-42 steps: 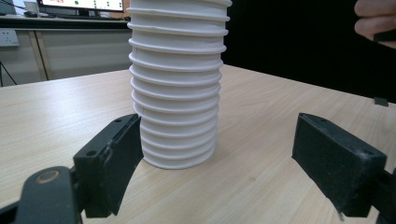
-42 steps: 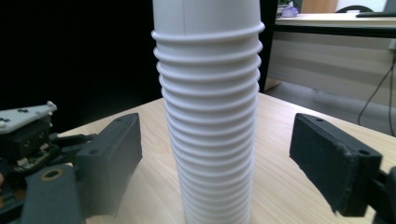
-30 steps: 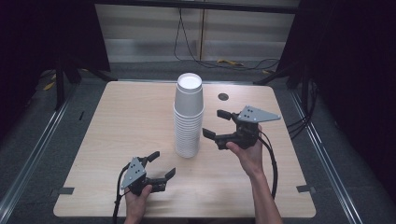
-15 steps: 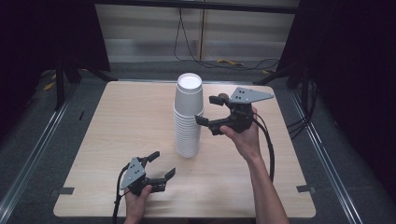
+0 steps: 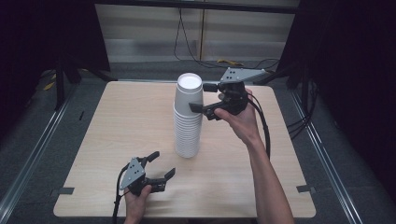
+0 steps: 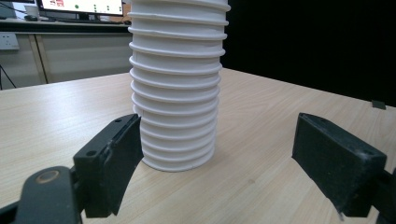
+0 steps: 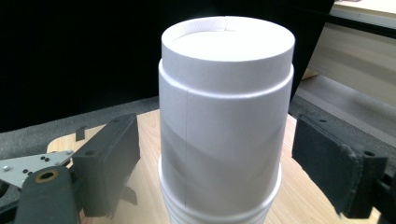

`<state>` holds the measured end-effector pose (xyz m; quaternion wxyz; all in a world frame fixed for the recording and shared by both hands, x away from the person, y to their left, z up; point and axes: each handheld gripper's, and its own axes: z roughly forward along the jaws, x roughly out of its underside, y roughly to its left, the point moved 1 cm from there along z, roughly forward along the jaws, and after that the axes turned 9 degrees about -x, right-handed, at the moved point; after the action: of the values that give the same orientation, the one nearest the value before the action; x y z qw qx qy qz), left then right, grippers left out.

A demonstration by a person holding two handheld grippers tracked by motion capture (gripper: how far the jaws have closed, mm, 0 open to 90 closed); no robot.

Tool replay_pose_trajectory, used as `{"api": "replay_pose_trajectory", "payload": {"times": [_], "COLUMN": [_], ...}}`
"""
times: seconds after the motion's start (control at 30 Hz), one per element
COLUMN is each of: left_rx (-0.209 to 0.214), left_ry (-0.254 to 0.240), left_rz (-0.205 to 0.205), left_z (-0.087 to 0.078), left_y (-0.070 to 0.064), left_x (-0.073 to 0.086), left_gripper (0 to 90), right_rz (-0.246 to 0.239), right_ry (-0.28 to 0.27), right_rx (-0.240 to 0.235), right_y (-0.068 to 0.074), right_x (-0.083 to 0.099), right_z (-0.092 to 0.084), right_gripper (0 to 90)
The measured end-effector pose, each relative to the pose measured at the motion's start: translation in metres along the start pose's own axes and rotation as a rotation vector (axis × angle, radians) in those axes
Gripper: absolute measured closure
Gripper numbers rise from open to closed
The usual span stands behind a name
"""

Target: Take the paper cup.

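Pretty dim room overall, black curtains [image 5: 355, 70] hanging on both sides. The desk [image 5: 116, 121] is a light wood top with rounded corners, sitting on grey carpet floor [image 5: 42, 140], with metal rails [image 5: 32, 158] running along the floor on either side. Behind it there's a pale low cabinet front [image 5: 149, 32] with cables [image 5: 187, 42] dangling down and trailing over the floor. The left gripper view catches a monitor [image 6: 79, 5] and a wall socket [image 6: 7, 41] back there.
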<state>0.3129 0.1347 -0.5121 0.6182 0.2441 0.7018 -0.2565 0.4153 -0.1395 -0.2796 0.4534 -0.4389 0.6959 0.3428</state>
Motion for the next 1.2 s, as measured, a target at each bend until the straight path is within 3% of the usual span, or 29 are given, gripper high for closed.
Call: {"api": "replay_pose_trajectory", "payload": {"times": [0.33,0.77,0.83,1.2], "left_rx": [0.001,-0.002,-0.002,0.001], "left_ry": [-0.002,-0.010,-0.010,-0.009], "left_rz": [0.000,-0.008,-0.007,0.004], "left_z": [0.000,-0.001,-0.001,-0.001], "left_y": [0.000,0.000,0.000,0.001], "left_x": [0.000,0.000,0.000,0.000], "left_gripper": [15.9,15.9,15.9,15.8], "right_rz": [0.007,0.015,0.012,0.019], "right_ry": [0.119,0.193,0.224,0.251], "right_rx": [-0.027,-0.048,-0.051,-0.057], "right_y": [-0.008,-0.014,-0.015,-0.017], "right_x": [-0.011,-0.025,-0.028,-0.032], "right_z": [0.014,0.028,0.032,0.037], "right_gripper": [14.9,14.3,13.8,16.2]}}
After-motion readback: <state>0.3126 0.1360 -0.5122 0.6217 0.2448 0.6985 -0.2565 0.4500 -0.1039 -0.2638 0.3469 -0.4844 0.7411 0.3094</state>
